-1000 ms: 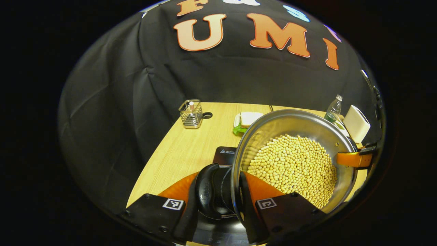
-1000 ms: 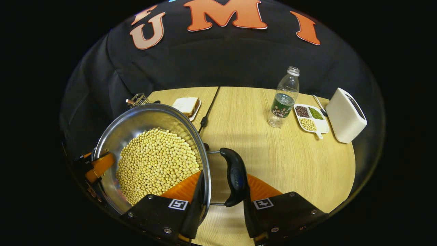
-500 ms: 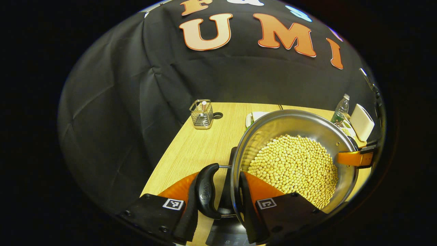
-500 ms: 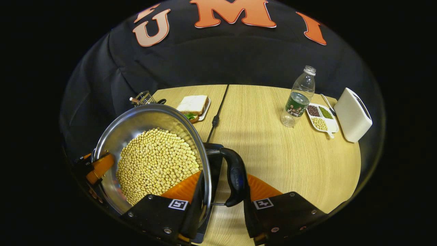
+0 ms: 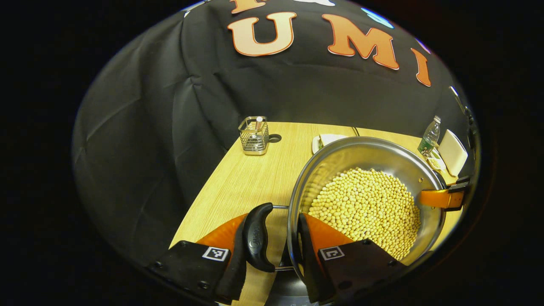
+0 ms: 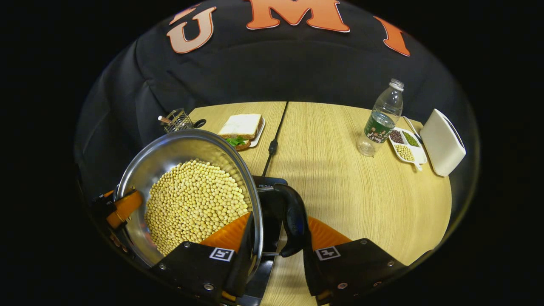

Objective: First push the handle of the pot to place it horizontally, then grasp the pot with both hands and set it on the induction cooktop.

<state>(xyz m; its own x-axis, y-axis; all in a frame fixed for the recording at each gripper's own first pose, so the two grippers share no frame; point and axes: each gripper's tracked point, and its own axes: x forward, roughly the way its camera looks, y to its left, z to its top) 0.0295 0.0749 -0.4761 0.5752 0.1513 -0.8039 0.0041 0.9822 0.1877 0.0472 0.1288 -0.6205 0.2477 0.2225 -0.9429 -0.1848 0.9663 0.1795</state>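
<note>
A steel pot [image 5: 365, 148] full of yellow soybeans [image 5: 365, 204] hangs between both grippers. My left gripper [image 5: 272, 259] is shut on the pot's black side handle [image 5: 256, 238], one finger outside the handle and the other inside the pot wall. In the right gripper view, my right gripper [image 6: 276, 250] is shut the same way on the opposite handle [image 6: 293, 216] of the pot [image 6: 170, 148]. The black induction cooktop [image 6: 267, 199] lies under that handle and under the pot. A dark part of the cooktop [image 5: 285, 293] shows below the left handle.
On the wooden table [image 6: 348, 199] stand a wire basket [image 5: 254, 136], a sandwich on a plate [image 6: 240, 127], a plastic bottle [image 6: 380, 119], a divided dish of beans [image 6: 406, 146] and a white box [image 6: 442, 142]. A black cable [image 6: 274, 140] runs back from the cooktop.
Both grippers have carried the pot leftward and away from the far objects. The cooktop has come into sight under the right handle, and bare table has replaced it under the left handle.
</note>
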